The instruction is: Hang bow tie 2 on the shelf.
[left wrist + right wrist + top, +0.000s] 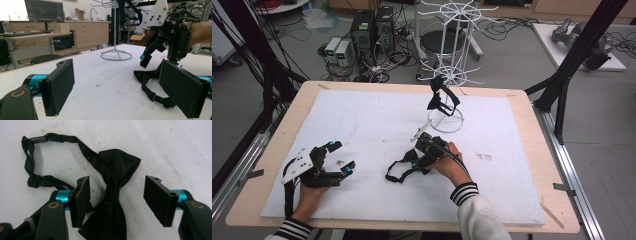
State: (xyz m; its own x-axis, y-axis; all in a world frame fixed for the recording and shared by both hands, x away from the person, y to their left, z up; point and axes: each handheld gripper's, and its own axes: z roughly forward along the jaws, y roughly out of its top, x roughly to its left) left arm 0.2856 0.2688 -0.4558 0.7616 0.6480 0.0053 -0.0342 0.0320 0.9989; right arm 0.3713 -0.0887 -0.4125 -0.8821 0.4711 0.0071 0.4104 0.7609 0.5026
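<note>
Lying flat between spread jaws of the right gripper [116, 202], bow tie [117, 195] (strap looped); left gripper [337, 157] open.

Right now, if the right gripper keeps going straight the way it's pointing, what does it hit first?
The black bow tie. The right gripper points down at the table with open jaws either side of the tie's knot, so it would likely meet the knot before the white table cover.

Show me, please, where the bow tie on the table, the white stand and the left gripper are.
bow tie [113, 195], right gripper view, on its centre knot.
white stand [446, 125], high view, on its round base ring.
left gripper [339, 156], high view, midway between its fingertips.
</note>
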